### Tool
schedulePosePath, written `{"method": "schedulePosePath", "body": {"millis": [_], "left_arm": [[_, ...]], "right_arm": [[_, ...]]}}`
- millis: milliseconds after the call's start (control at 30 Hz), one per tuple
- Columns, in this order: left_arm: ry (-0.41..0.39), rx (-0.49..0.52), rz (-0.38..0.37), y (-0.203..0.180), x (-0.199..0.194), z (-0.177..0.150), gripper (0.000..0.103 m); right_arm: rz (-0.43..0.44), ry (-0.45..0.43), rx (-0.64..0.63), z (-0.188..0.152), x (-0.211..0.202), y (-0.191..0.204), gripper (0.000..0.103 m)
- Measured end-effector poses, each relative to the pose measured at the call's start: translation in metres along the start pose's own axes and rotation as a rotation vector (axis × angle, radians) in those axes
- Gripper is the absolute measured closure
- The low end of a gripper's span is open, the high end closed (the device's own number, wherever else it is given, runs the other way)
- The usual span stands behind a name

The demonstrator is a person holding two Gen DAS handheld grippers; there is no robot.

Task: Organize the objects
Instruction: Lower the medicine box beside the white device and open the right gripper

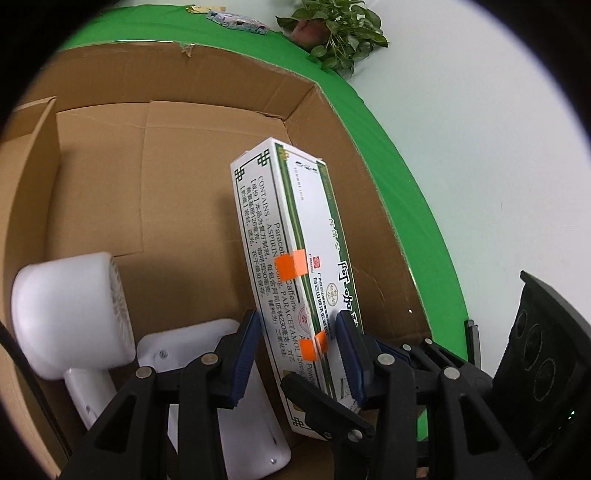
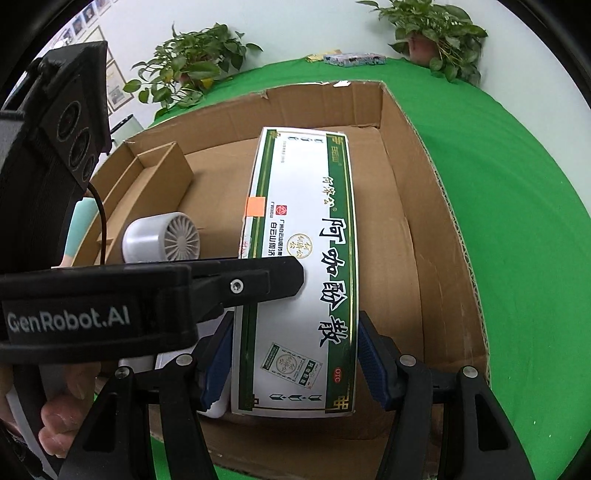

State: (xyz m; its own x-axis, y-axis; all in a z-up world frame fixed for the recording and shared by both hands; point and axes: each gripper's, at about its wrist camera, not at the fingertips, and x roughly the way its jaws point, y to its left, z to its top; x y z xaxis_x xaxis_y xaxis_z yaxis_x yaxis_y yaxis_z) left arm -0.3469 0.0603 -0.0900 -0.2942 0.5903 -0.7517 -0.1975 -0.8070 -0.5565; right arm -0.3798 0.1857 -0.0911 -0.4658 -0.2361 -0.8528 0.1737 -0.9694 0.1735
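A long white and green medicine box (image 1: 291,229) (image 2: 306,240) hangs tilted inside an open cardboard carton (image 1: 166,177) (image 2: 424,221), its far end down near the floor. My left gripper (image 1: 299,354) is shut on its near end across the thin sides. In the right wrist view one left finger (image 2: 266,277) lies across the printed top face. My right gripper (image 2: 295,360) is shut across the box's width, blue pads on both long edges. A white hair dryer (image 1: 70,314) (image 2: 162,240) lies on the carton floor left of the box.
A folded cardboard insert (image 2: 155,173) stands against the carton's left wall. The carton rests on a green cloth (image 2: 517,221). Potted plants (image 2: 192,62) (image 2: 439,37) (image 1: 332,33) and small packets (image 2: 351,59) sit at the far edge. A hand (image 2: 62,417) holds the left gripper.
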Motion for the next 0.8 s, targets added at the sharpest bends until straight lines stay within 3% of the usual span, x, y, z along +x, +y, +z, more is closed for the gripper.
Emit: {"method": "schedulePosePath", "body": {"millis": [300,433,667,733,800], "left_arm": [[-0.027,-0.023,0.074,0.002,-0.016,0.009,0.062],[-0.079,-0.007,0.126,0.002,-0.039,0.002,0.062],[-0.16,0.027,0.151,-0.002,-0.08,-0.019,0.062],[-0.197,0.044,0.17,-0.004,-0.091,-0.028,0.061],[-0.245,0.061,0.198,-0.004,-0.113,-0.046,0.061]], "right_arm": [[-0.022,0.037,0.011,-0.003,0.003,0.0,0.045],[-0.019,0.054,0.018,-0.003,0.003,0.002,0.043],[-0.016,0.084,-0.022,-0.012,-0.001,0.008,0.039],[-0.025,0.085,-0.047,-0.016,-0.004,0.012,0.035],[-0.012,0.088,-0.083,-0.019,-0.007,0.02,0.022]]}}
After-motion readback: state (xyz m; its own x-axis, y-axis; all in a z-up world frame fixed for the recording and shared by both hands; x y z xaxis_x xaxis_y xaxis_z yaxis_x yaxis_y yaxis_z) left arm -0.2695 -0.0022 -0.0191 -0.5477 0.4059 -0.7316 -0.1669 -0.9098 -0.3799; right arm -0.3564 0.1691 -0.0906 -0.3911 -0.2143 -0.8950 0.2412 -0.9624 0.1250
